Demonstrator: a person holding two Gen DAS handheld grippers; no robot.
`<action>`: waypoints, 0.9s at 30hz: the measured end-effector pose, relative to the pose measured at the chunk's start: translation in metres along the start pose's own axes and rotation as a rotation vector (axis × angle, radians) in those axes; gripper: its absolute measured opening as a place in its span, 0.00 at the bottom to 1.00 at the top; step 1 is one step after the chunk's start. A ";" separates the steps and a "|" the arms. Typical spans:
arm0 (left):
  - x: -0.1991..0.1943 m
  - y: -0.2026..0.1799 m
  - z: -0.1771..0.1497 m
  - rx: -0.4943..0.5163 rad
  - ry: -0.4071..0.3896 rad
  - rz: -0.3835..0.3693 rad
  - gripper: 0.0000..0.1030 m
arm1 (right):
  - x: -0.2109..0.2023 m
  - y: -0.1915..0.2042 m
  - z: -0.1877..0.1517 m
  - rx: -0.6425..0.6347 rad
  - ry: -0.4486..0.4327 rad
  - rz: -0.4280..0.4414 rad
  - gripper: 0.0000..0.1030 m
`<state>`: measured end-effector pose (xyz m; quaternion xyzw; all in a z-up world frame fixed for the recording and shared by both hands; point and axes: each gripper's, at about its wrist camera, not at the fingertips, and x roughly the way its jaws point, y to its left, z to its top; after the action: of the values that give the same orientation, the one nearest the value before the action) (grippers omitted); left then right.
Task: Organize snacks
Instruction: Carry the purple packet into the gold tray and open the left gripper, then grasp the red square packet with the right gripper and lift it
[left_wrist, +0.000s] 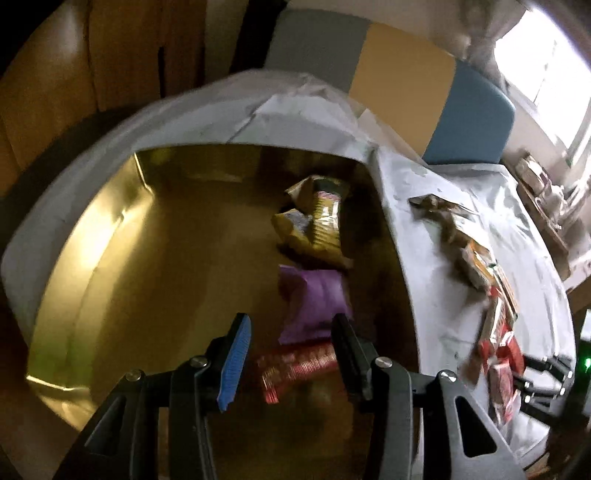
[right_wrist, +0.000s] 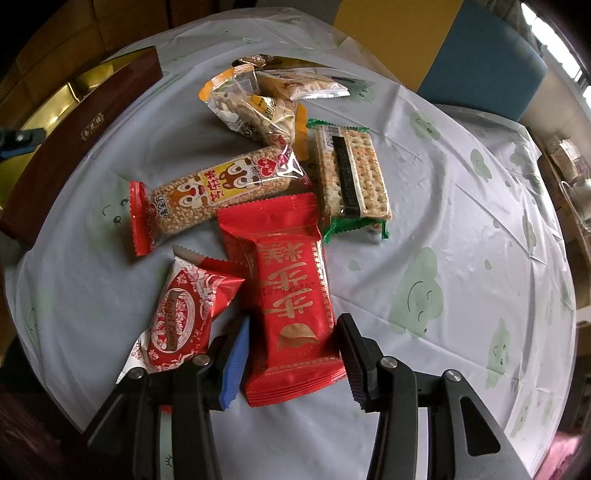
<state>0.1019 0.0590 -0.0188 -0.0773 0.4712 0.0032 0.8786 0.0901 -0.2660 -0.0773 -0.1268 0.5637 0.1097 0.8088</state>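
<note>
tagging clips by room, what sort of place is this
Most likely a dining area in a home. A round table under a cloud-print tablecloth holds wrapped snacks, colourful chairs stand behind it, and a gold-lined box sits on the table.

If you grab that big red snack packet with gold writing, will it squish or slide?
The red packet looks puffy and sealed, so it would probably squish a little. Its shiny wrapper could be slippery. It lies flat on the tablecloth, so it likely won't roll.
</note>
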 end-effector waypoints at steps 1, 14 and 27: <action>-0.003 -0.002 -0.003 0.008 -0.011 0.004 0.45 | 0.000 0.000 0.000 0.000 -0.001 -0.001 0.46; -0.046 -0.016 -0.026 0.097 -0.139 0.058 0.45 | -0.002 -0.001 -0.001 0.001 -0.008 -0.006 0.45; -0.047 -0.005 -0.040 0.091 -0.136 0.054 0.45 | -0.002 -0.011 -0.006 0.064 0.048 0.039 0.45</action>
<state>0.0431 0.0514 -0.0008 -0.0240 0.4121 0.0105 0.9108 0.0878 -0.2783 -0.0764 -0.0924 0.5887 0.1043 0.7963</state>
